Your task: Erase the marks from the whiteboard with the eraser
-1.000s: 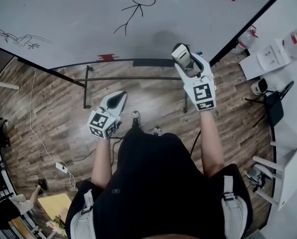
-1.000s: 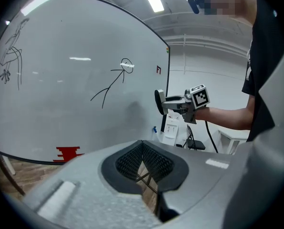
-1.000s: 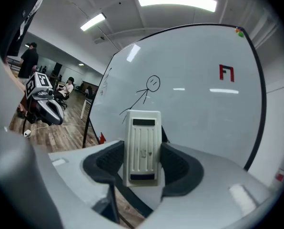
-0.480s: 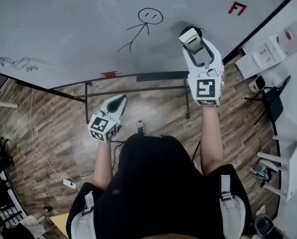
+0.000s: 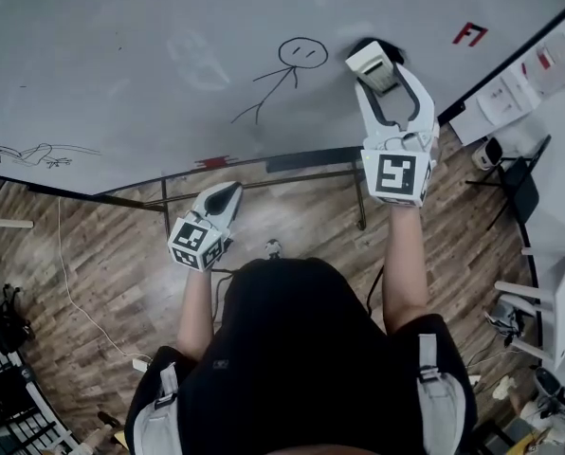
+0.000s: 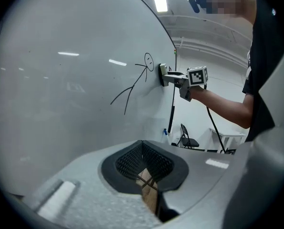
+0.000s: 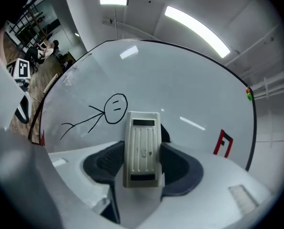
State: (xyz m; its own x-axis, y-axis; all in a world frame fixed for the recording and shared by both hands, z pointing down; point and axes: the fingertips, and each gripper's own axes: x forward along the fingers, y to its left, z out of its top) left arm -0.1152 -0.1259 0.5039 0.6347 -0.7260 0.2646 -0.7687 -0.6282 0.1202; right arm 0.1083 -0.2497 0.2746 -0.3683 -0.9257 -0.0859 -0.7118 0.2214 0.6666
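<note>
The whiteboard [image 5: 121,55] carries a black stick figure [image 5: 282,74], a red mark [image 5: 468,34] at the far right and a black scribble [image 5: 31,153] at the left edge. My right gripper [image 5: 377,72] is shut on the white eraser [image 5: 373,64], which sits against the board just right of the figure's head. In the right gripper view the eraser [image 7: 142,147] stands between the pads, with the figure [image 7: 104,112] to its left and the red mark [image 7: 223,142] to its right. My left gripper [image 5: 224,195] hangs low, shut and empty, below the board.
The board's metal stand [image 5: 264,173] runs below its lower edge, where a dark strip [image 5: 301,159] lies. A white table [image 5: 510,83] and a black chair [image 5: 524,159] are at the right. A cable [image 5: 74,282] lies on the wood floor.
My right gripper has risen with the eraser from the board's lower edge to beside the stick figure's head. The left gripper has hardly moved.
</note>
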